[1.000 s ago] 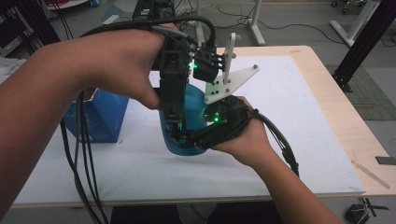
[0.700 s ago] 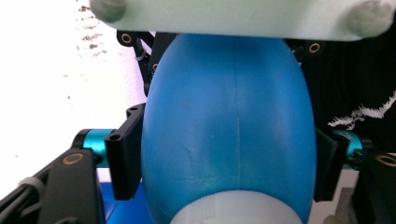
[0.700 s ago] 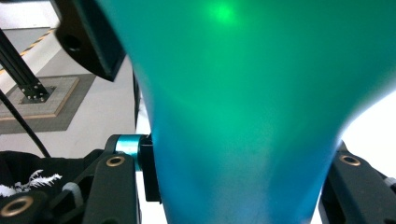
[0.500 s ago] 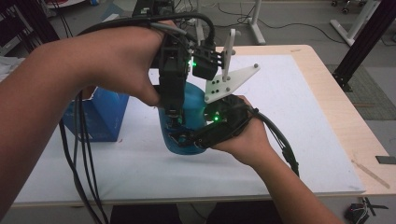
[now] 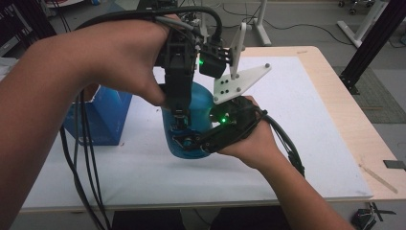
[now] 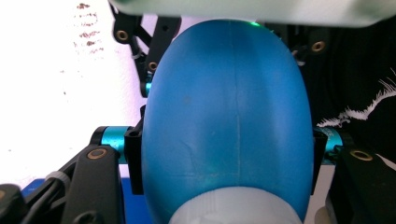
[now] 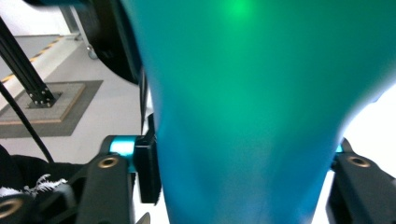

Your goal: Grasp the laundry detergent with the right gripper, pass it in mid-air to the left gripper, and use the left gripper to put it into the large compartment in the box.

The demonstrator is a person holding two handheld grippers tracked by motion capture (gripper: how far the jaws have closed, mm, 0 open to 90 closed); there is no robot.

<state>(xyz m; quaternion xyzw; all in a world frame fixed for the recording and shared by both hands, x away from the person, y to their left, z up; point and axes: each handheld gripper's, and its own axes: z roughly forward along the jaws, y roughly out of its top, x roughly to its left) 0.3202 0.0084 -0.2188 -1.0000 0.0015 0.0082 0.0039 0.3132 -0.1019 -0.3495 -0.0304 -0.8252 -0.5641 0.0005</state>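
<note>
At table centre, the rounded blue plastic bottle (image 5: 198, 108) is sitting on the white table mat (image 5: 297, 139). Left gripper (image 5: 178, 120) is coming down from 12 o'clock, clamping the bottle sides tight. Right gripper (image 5: 191, 142) is reaching in from 4 o'clock, its jaws having just been opening, pads still touching the bottle. Blue rectangular box (image 5: 103, 117) is standing at 9 o'clock.

No legible text, labels, brands or numbers in any view. The blue bottle (image 6: 224, 116) and blue box (image 5: 103, 120) show no readable print.
</note>
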